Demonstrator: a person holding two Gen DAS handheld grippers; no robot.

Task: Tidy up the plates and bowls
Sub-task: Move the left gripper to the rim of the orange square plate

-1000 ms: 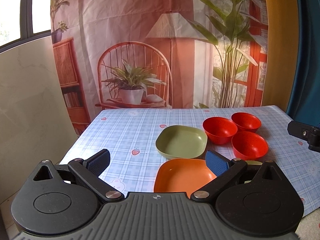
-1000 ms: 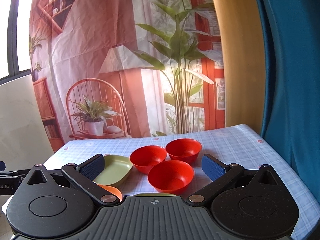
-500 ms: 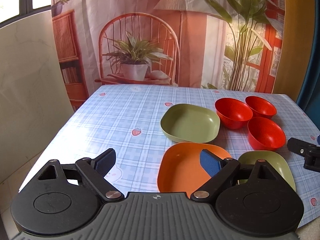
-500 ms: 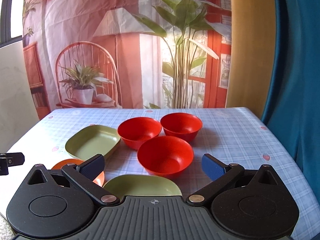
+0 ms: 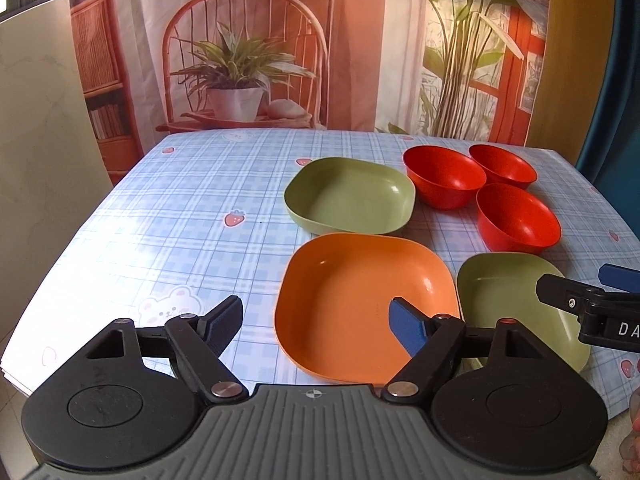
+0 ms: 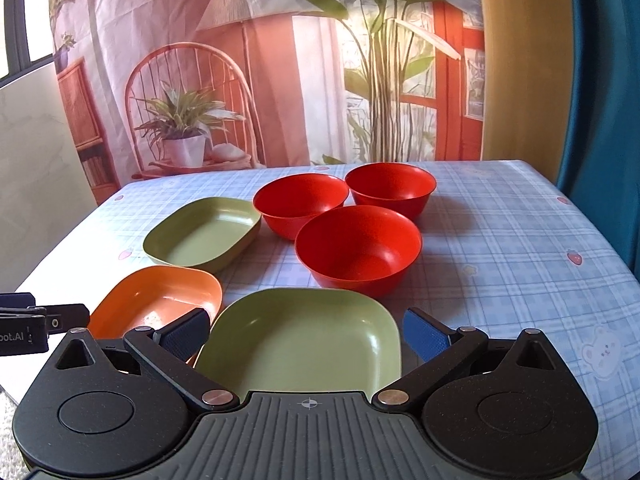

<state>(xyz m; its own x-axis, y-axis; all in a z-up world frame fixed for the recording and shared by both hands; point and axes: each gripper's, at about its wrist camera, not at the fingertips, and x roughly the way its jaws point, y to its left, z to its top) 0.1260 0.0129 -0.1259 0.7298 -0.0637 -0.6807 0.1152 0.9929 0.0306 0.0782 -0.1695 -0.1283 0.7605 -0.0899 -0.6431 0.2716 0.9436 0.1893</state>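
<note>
A table under a pale blue checked cloth with strawberry and bear prints (image 5: 180,208) carries everything, with a printed backdrop of a wicker chair, lamp and potted plants (image 5: 248,40) hanging behind its far edge. Nearest the front edge lie two square plastic plates side by side: a rounded orange plate (image 5: 360,300) and, just to its right, a near olive-green plate (image 6: 304,340). A second, far olive-green plate (image 5: 352,196) sits behind the orange one, toward the middle of the table. Three round red plastic bowls (image 6: 360,248) cluster close together toward the far right side, upright, one nearer than the other two. The left gripper (image 5: 316,324) hangs over the orange plate's near left rim, its blue-padded jaws closing but gripping nothing, the rim between them. The right gripper (image 6: 308,332) stands spread wide either side of the near green plate, pads apart from it, holding nothing.
</note>
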